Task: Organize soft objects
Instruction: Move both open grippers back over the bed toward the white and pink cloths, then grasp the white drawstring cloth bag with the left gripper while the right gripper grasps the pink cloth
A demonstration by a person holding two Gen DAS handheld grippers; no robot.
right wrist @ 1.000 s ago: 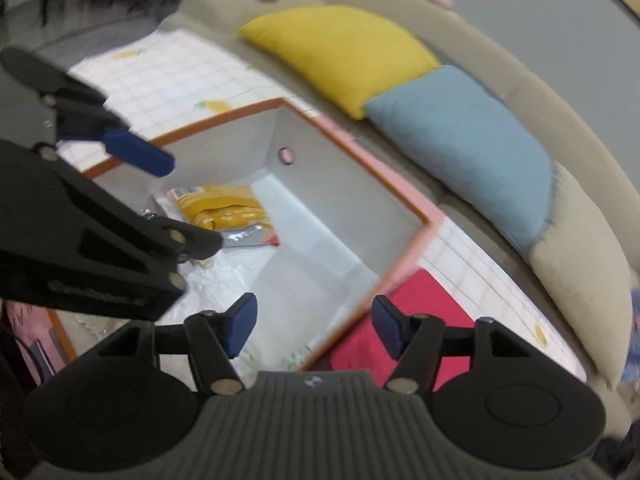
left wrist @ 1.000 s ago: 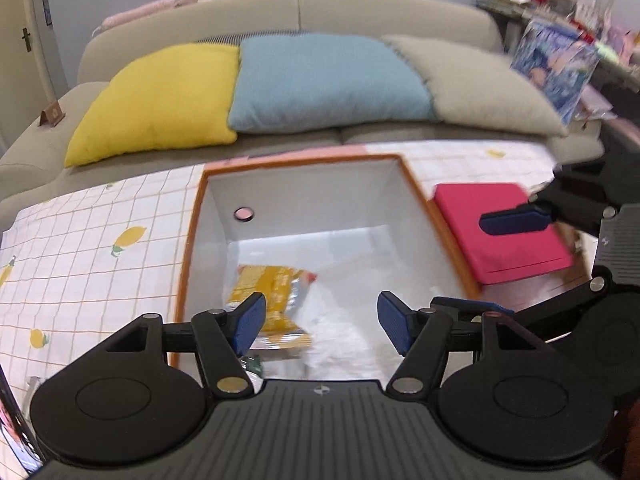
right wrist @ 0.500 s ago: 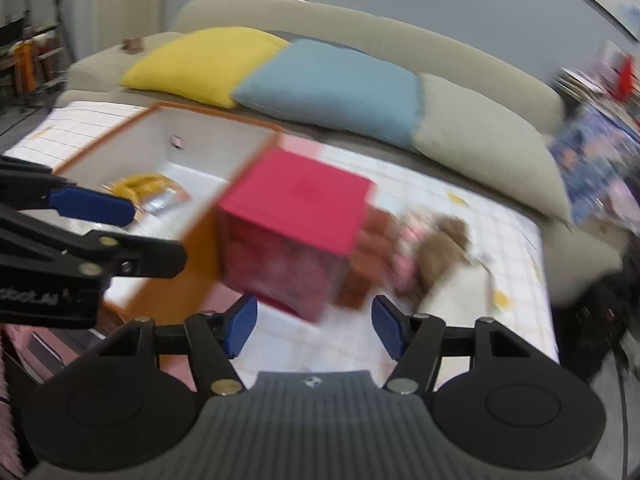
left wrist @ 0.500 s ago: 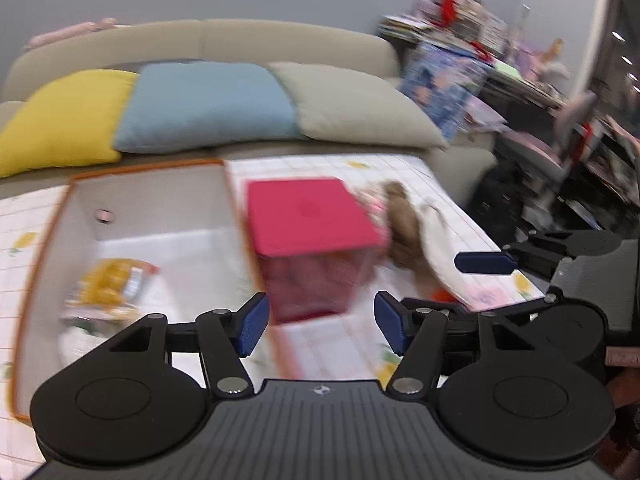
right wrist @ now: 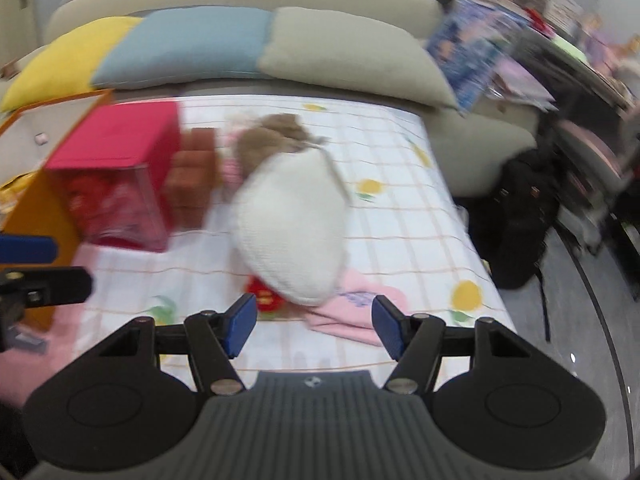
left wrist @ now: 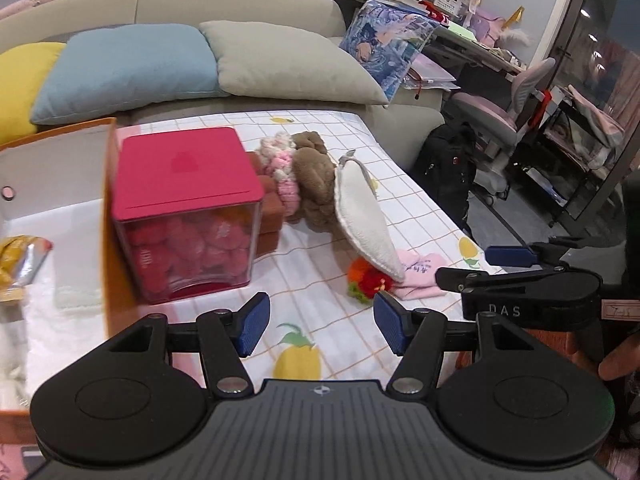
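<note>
White fleece marks the likely next pick: a flat white pouch (left wrist: 362, 216) leans across a heap of soft things on the checked surface (left wrist: 408, 184), its lower tip resting on a pink cloth (left wrist: 416, 270) and a red-and-orange toy (left wrist: 366, 278). A brown plush (left wrist: 316, 176) and a pink-and-cream knit piece (left wrist: 280, 160) lie just behind it, beside the red-lidded box (left wrist: 184, 208) and the orange-rimmed bin (left wrist: 108, 216). The right gripper (right wrist: 310, 326) hangs over the pouch's near end, fingers apart with nothing between them; the left gripper (left wrist: 320, 326) is likewise spread and empty. The right view is blurred, so the exact contact is uncertain. To grasp well, straddle the pouch's thick middle and close gently, so that the cloth beneath does not come along.
</note>
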